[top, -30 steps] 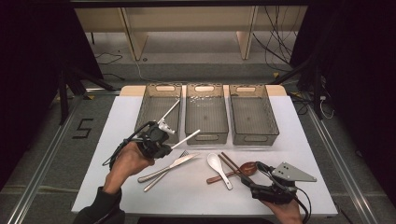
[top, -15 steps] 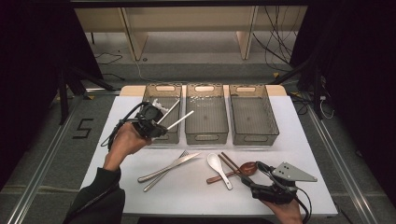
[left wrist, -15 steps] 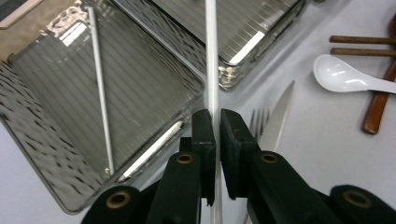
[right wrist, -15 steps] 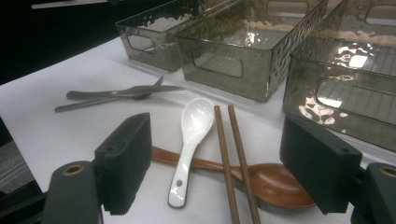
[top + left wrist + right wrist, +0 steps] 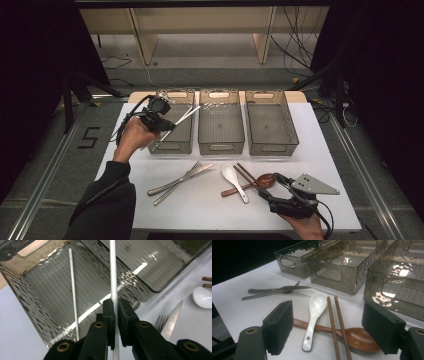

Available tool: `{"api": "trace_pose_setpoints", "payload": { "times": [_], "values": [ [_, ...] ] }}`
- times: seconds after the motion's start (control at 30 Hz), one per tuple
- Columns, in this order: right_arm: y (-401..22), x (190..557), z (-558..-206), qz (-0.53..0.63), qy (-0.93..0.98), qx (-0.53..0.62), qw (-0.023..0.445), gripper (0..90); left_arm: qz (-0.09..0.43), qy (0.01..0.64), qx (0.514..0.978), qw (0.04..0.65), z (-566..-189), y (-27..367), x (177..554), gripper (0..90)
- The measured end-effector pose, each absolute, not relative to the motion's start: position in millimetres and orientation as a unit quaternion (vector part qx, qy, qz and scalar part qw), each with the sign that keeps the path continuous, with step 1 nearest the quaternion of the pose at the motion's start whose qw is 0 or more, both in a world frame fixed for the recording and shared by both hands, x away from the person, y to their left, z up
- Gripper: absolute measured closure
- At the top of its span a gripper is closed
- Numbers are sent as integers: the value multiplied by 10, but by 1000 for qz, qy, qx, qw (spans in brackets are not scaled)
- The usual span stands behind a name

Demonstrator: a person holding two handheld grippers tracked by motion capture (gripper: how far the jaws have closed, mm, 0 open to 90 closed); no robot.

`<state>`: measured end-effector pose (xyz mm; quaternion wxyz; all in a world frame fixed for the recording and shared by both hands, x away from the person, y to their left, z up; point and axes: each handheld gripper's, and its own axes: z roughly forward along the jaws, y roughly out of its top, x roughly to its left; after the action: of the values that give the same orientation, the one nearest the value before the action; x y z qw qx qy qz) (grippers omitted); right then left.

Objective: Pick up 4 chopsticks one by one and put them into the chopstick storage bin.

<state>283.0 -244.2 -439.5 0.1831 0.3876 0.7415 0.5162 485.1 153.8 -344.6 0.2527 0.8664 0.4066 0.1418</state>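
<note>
Left gripper (image 5: 114, 308) clamped on white chopstick (image 5: 113, 270) above left bin (image 5: 37, 285); right gripper (image 5: 327, 327) wide, empty.

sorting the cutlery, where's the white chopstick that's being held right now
In the high view the white chopstick is clamped in the left gripper above the leftmost bin; the left gripper view shows a second white chopstick already lying inside.

At the lower left of the high view, the person wears a dark sleeve (image 5: 102, 200) down to the wrist. Each gripper is matte black, with brass-coloured screws (image 5: 63, 347) at the base of its blocky fingers (image 5: 279, 326). A black cable (image 5: 327, 220) trails from the right gripper (image 5: 272, 192), which carries a grey three-cornered plate (image 5: 314, 185) on top.
</note>
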Motion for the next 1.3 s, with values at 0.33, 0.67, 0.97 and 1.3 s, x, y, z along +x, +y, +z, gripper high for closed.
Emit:
{"api": "trace_pose_setpoints", "payload": {
  "times": [0.33,0.67,0.97,1.3],
  "values": [
    [-2450,2839,-4406,517,741,390,180,261,153,432,853,250,-3465,1629,5168,845],
    [-2456,2838,-4406,519,738,393,178,261,166,464,832,254,-3564,1766,5403,844],
    [-2449,2840,-4409,518,740,390,178,261,161,473,826,259,-3680,1790,5498,844],
    [-2460,2838,-4408,519,739,393,177,261,156,479,826,252,-3768,1787,5554,844]
  ]
}}
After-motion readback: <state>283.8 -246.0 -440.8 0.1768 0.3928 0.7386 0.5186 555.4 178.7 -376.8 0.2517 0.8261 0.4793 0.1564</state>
